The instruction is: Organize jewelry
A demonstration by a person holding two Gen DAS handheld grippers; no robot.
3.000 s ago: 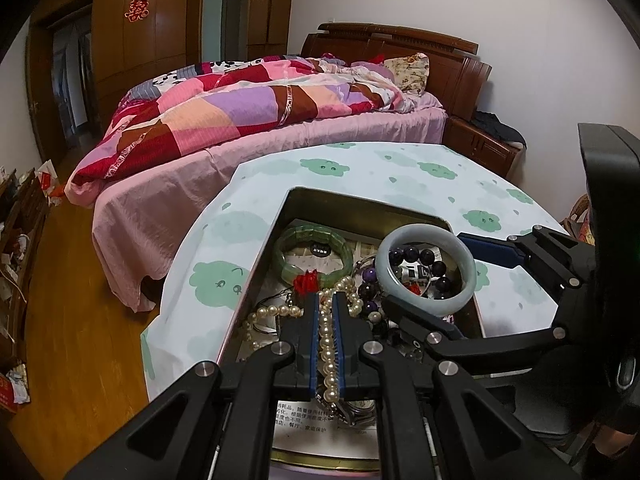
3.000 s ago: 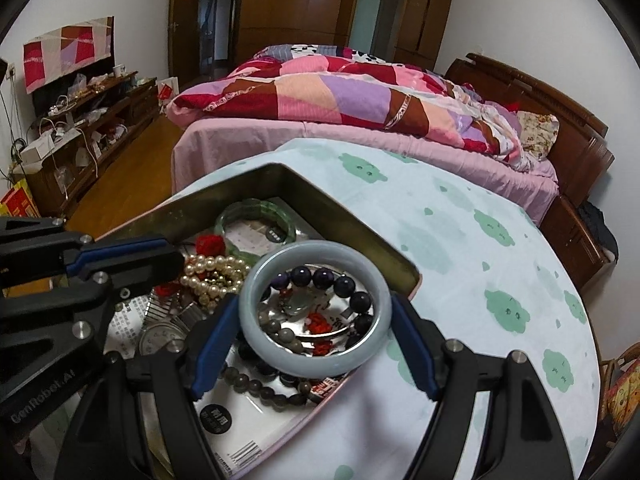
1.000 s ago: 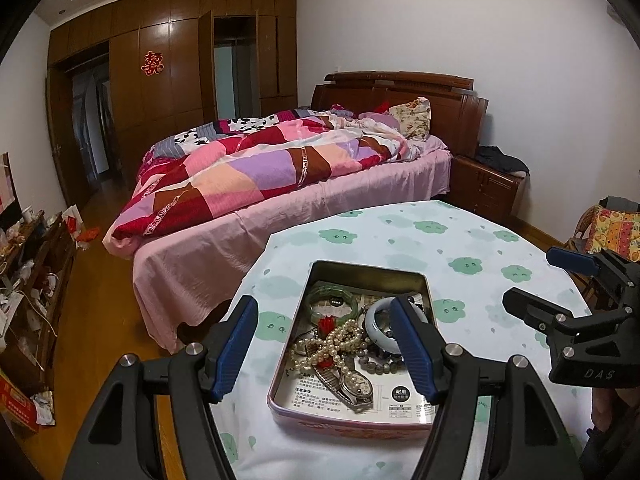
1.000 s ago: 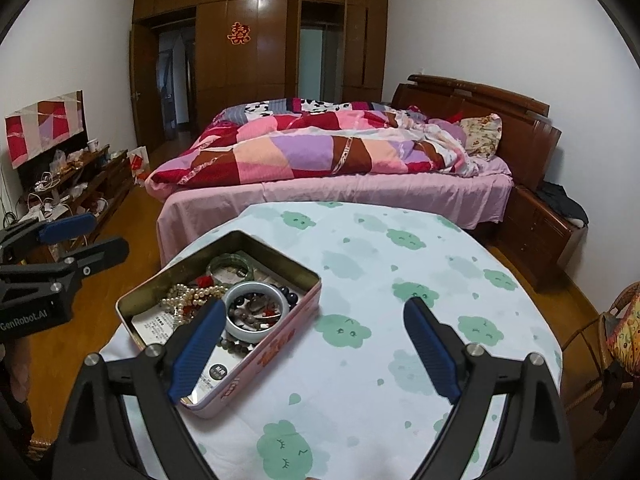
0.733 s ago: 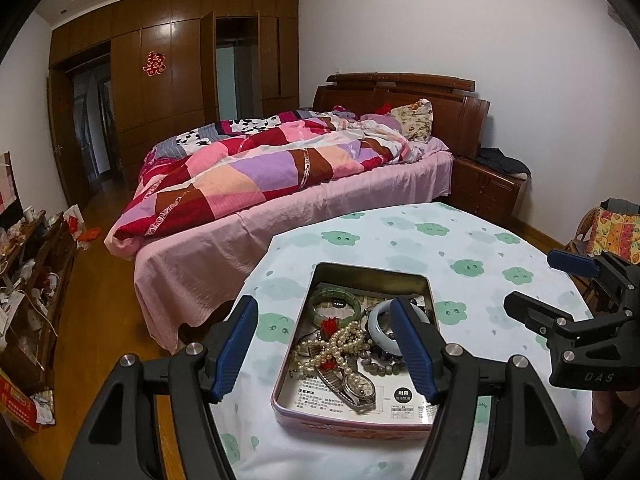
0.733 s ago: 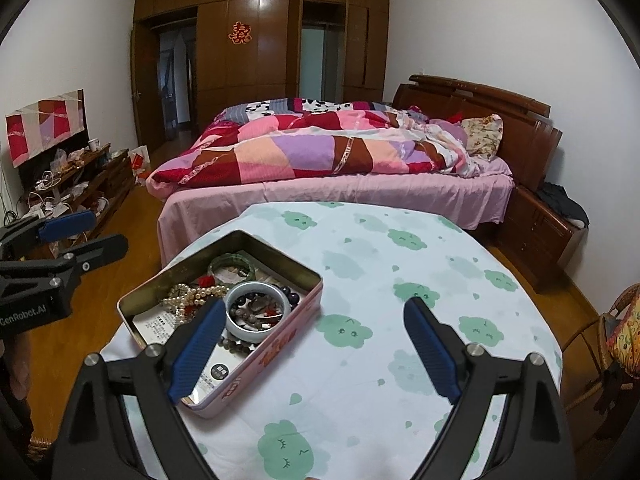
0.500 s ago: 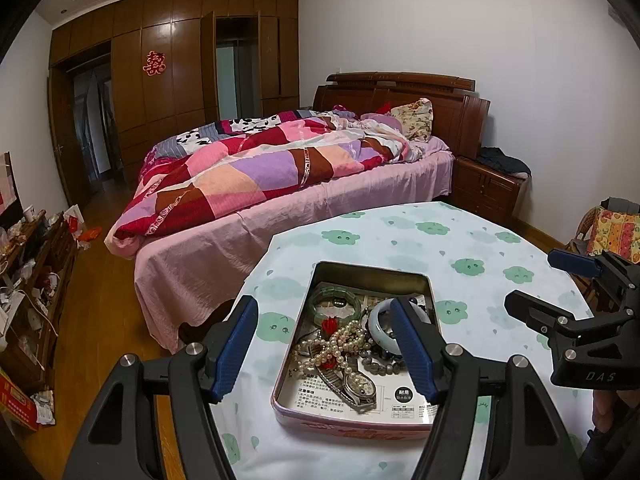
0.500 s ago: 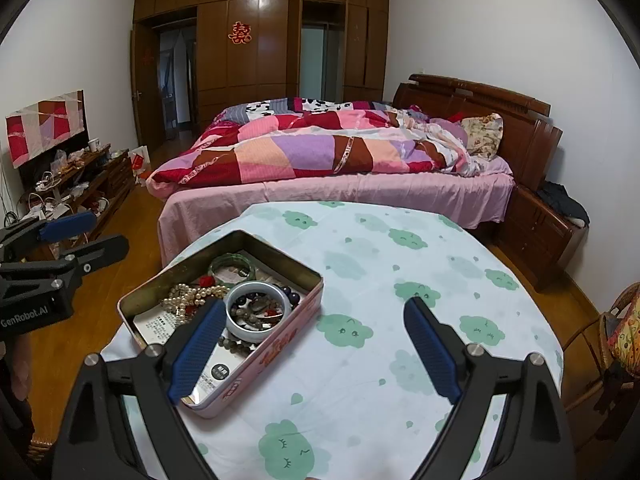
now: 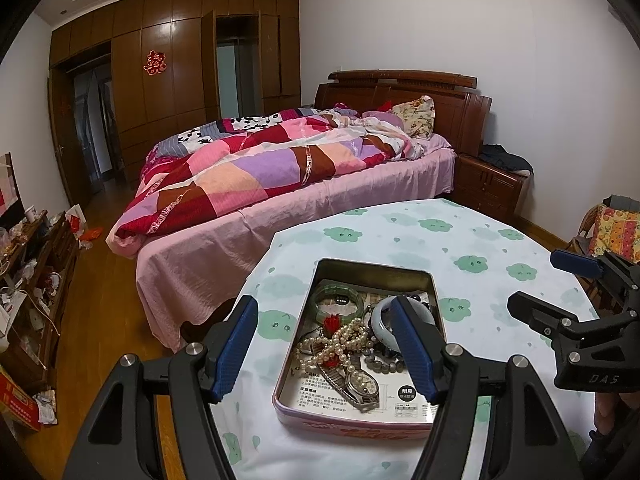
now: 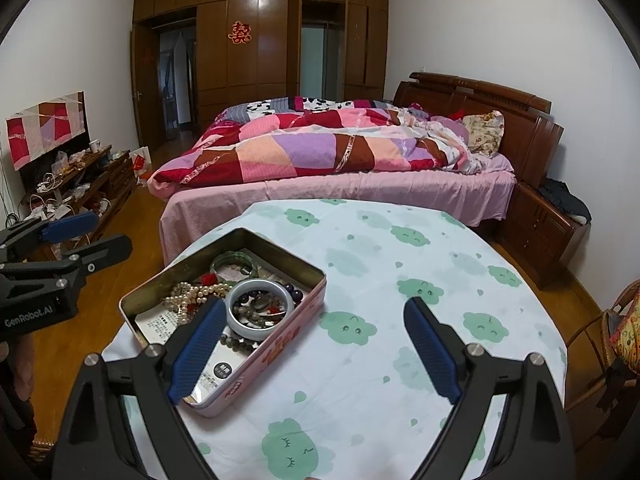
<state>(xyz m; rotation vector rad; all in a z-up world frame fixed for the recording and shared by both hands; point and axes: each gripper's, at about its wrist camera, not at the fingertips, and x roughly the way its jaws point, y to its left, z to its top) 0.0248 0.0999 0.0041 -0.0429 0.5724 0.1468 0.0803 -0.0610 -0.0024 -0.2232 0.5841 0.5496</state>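
Jewelry tin [image 9: 433, 304] sits lower centre, its beads a tangle; left gripper [image 9: 326, 344] and right gripper [image 10: 314, 344] gape, empty.

"GenRobot.AI" reads white on the left gripper [image 10: 68, 236] body. "DAS" is embossed on the right gripper [image 9: 560, 280]. A red double-happiness sign [image 10: 239, 32] hangs on the wardrobe [image 10: 256, 48]; the tin [image 9: 434, 304]'s printed sheet is too small to read.

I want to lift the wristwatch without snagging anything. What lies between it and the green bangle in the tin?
In the left wrist view, the tangled pearl necklace with red pieces lies between the wristwatch and the green bangle.
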